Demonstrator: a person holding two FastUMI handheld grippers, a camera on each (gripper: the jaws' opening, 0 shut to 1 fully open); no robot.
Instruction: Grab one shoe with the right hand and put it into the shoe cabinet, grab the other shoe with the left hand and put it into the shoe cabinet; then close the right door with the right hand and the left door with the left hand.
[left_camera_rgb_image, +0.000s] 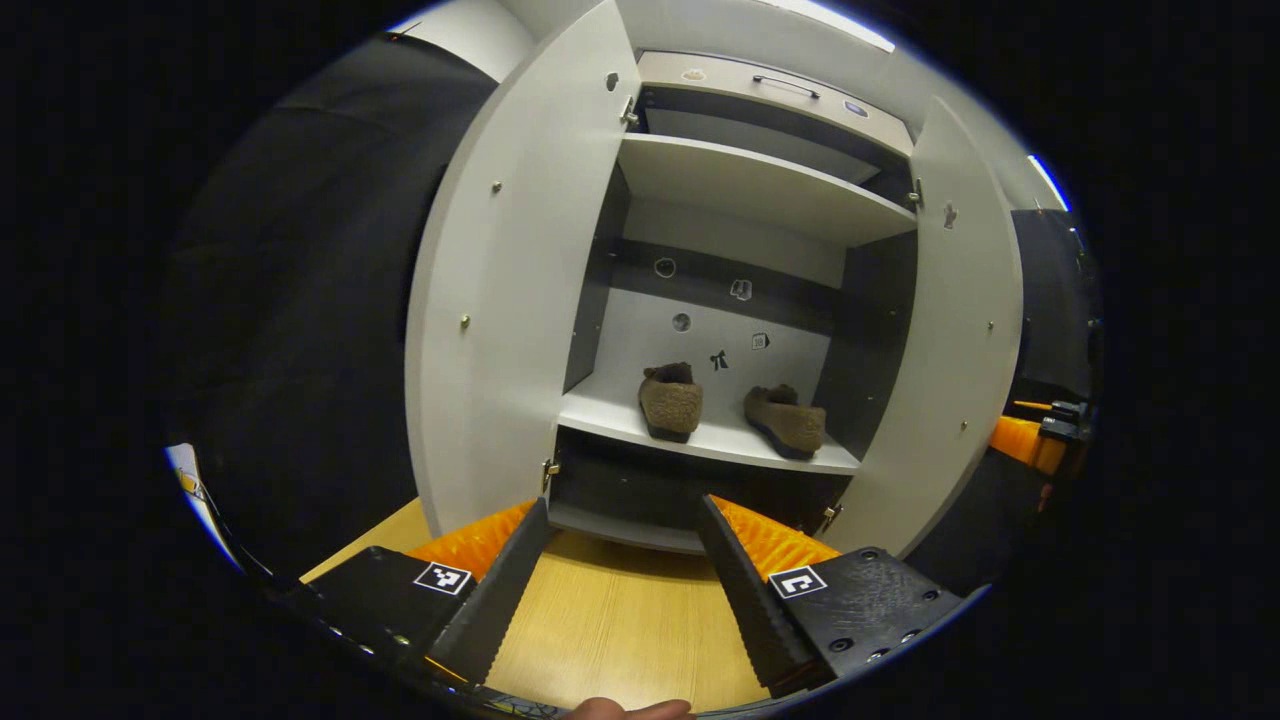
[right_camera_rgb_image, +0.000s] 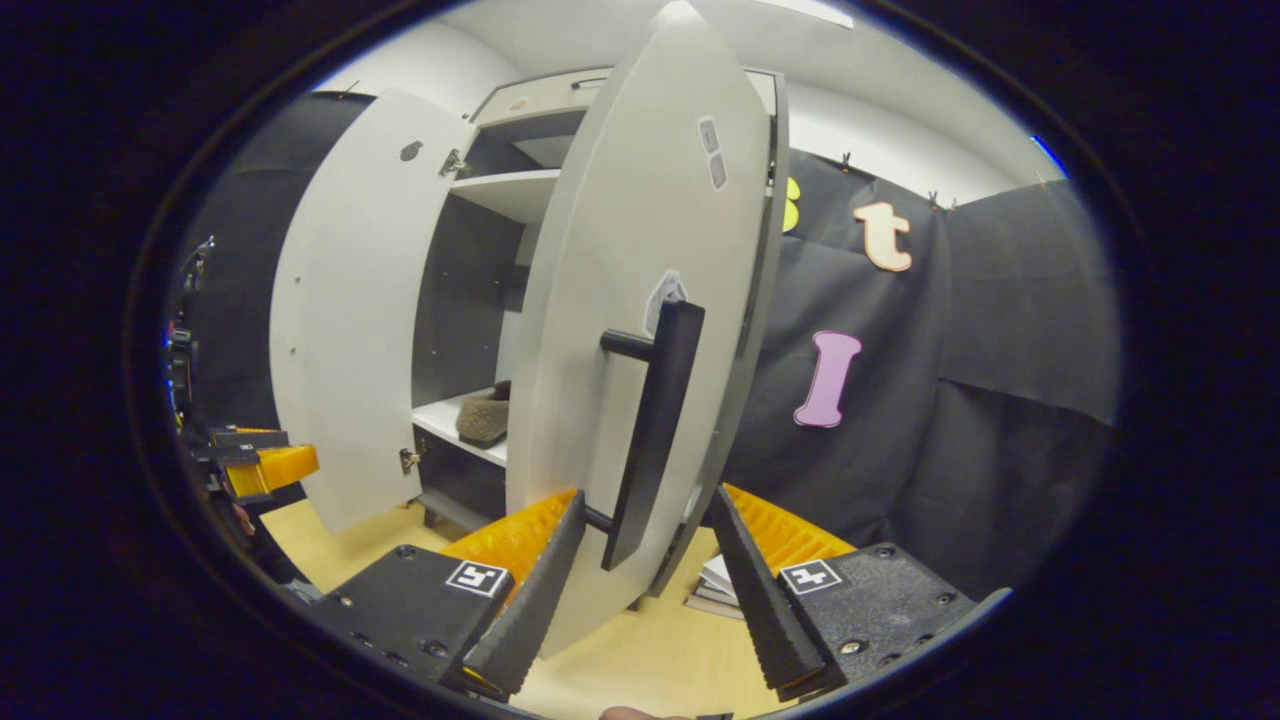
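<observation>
Two brown fuzzy shoes, one (left_camera_rgb_image: 671, 400) left of the other (left_camera_rgb_image: 786, 420), rest on the lower shelf (left_camera_rgb_image: 620, 418) of the white shoe cabinet. Its left door (left_camera_rgb_image: 500, 300) and right door (left_camera_rgb_image: 960, 330) both stand open. My left gripper (left_camera_rgb_image: 622, 505) is open and hangs over the wooden floor in front of the cabinet, holding nothing. In the right gripper view, my right gripper (right_camera_rgb_image: 648, 495) is open around the lower end of the right door's (right_camera_rgb_image: 630, 250) black bar handle (right_camera_rgb_image: 655, 420), with gaps on both sides. One shoe (right_camera_rgb_image: 485, 415) shows past the door's edge.
An upper shelf (left_camera_rgb_image: 740, 185) and a top drawer (left_camera_rgb_image: 780, 95) sit above the shoes. Black cloth walls flank the cabinet. A small stack of books (right_camera_rgb_image: 715, 585) lies on the floor behind the right door. The other gripper (right_camera_rgb_image: 260, 460) shows at far left.
</observation>
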